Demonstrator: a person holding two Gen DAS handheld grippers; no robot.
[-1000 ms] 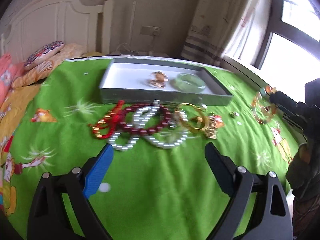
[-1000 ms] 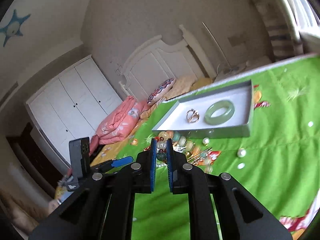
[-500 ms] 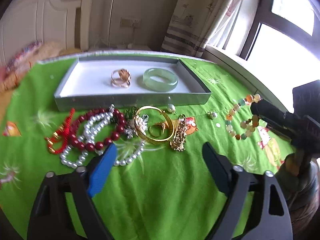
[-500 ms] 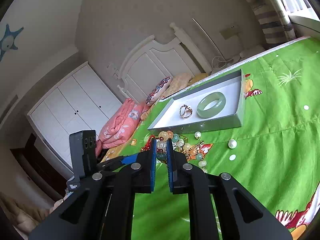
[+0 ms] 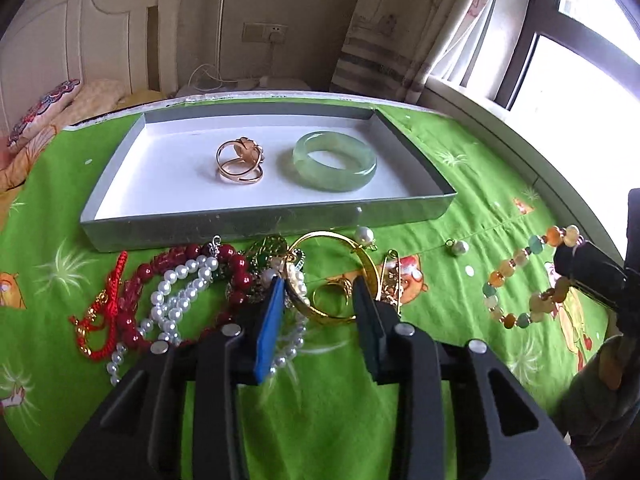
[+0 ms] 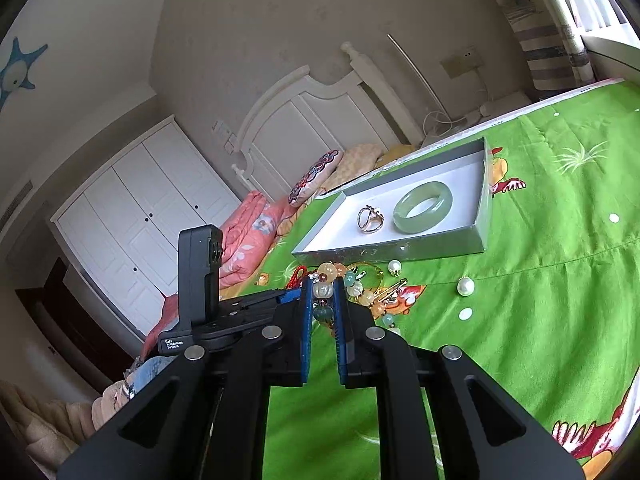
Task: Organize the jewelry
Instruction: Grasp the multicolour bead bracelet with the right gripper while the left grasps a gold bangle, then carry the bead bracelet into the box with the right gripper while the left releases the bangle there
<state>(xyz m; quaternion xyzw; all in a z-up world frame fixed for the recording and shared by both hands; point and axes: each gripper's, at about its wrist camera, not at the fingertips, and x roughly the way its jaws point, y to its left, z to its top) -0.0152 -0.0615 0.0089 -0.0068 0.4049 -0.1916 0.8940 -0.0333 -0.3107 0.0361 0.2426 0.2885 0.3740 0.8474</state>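
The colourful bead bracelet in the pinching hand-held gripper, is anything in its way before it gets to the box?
Nothing visible blocks it. The right hand-held gripper holds the bead bracelet up above the green cloth. The gray box is open on top, and only its low wall lies between; the bracelet looks high enough to pass over.

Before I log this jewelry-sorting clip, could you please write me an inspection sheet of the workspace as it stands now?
Surface: green cartoon-print cloth covers the table.
Job's things: grey tray holds a gold ring and jade bangle; in front lie red beads, pearl strand, gold bangle.
Clutter: loose pearls on the cloth.
Grippers: left gripper open over the pile; right gripper shut on the multicolour bead bracelet, lifted.
Cables: white cord below the wall socket.
Surroundings: headboard, pillows, wardrobe, curtain, window.
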